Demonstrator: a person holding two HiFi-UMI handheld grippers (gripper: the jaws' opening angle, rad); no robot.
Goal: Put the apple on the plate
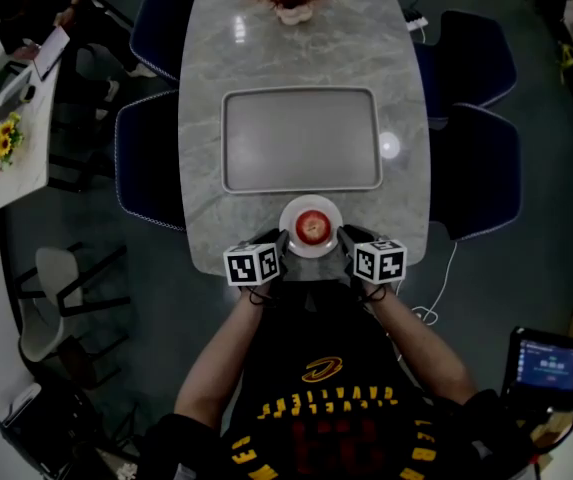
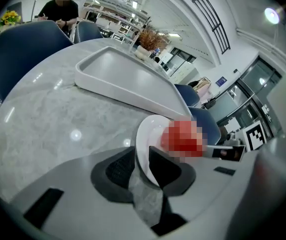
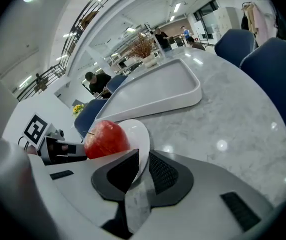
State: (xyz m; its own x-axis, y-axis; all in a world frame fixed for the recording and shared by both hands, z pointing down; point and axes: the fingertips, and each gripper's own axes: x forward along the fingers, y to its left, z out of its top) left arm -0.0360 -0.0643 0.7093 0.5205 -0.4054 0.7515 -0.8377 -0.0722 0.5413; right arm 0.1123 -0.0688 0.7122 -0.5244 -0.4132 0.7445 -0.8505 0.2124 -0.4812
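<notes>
Symmetrically, left gripper (image 1: pixel 282 245) and right gripper (image 1: pixel 344 239) pinch opposite rims of the plate (image 1: pixel 311 203) bearing the apple (image 1: pixel 312 227)

Where my three cameras sit
My head camera looks steeply down the surface (image 1: pixel 206 98) from its near end. The cameras on my left gripper (image 2: pixel 142 160) and right gripper (image 3: pixel 143 165) ride low, close behind my fingers (image 2: pixel 114 171), facing each other across the plate (image 2: pixel 143 136); all three share plate, apple (image 3: pixel 107 139) and tray (image 2: pixel 118 75).
</notes>
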